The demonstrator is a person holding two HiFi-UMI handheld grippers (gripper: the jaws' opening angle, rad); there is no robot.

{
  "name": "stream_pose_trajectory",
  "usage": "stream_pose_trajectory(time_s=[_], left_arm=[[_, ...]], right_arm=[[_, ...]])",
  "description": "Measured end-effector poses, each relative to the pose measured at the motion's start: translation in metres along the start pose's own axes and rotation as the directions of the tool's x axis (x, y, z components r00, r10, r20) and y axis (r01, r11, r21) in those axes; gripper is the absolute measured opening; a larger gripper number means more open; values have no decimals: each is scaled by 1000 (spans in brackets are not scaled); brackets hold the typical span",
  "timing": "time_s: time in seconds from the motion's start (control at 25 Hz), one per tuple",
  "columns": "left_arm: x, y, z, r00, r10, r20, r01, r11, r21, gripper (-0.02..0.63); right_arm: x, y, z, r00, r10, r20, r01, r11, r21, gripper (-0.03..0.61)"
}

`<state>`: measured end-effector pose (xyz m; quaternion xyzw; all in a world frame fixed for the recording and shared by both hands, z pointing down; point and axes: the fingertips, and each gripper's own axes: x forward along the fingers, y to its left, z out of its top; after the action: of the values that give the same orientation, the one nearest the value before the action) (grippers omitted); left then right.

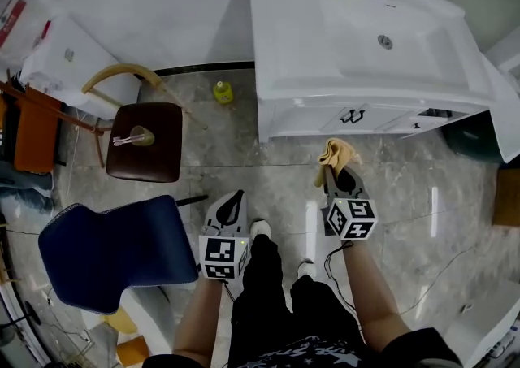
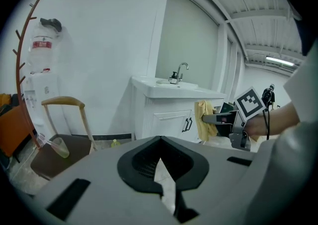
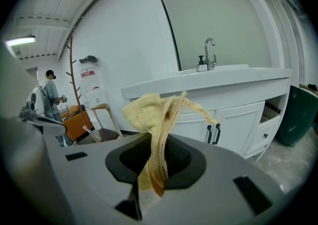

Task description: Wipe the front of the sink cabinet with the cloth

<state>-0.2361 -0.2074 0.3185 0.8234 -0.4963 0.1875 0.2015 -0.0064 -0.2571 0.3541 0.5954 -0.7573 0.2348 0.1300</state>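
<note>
The soft yellow cloth (image 3: 154, 119) is pinched in the right gripper (image 1: 337, 173). Its jaws are closed tight on a bunched-up part of the cloth, and the rest sticks up and flops over the top. The gripper is held up in front of the white sink cabinet with two doors (image 1: 357, 119), near it but not touching yet.

The left gripper (image 1: 231, 205) has its jaws almost together with nothing in them. It hangs lower and to the side, away from the cabinet.

The cloth looks light and floppy, like a little towel (it bends and droops by itself). It will likely squash flat when pushed on a door and will not scratch anything. It could slide out if held by a thin edge, so a thick bunch in the jaws is best, with a good wad left out in front. That way the cloth rubs the door, not the hard jaws. The small dark door handles (image 3: 214, 133) might snag it.
</note>
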Motion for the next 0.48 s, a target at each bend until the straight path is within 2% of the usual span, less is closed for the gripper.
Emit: stream_pose_trajectory(time_s=[0.24, 0.48], left_arm=[[37, 5, -30, 995, 42, 86, -39, 999, -33, 15], [72, 32, -25, 971, 85, 224, -76, 996, -46, 15]], right_arm=[[41, -20, -34, 996, 68, 50, -63, 993, -95, 78], [88, -9, -35, 970, 180, 162, -157, 977, -142, 78]])
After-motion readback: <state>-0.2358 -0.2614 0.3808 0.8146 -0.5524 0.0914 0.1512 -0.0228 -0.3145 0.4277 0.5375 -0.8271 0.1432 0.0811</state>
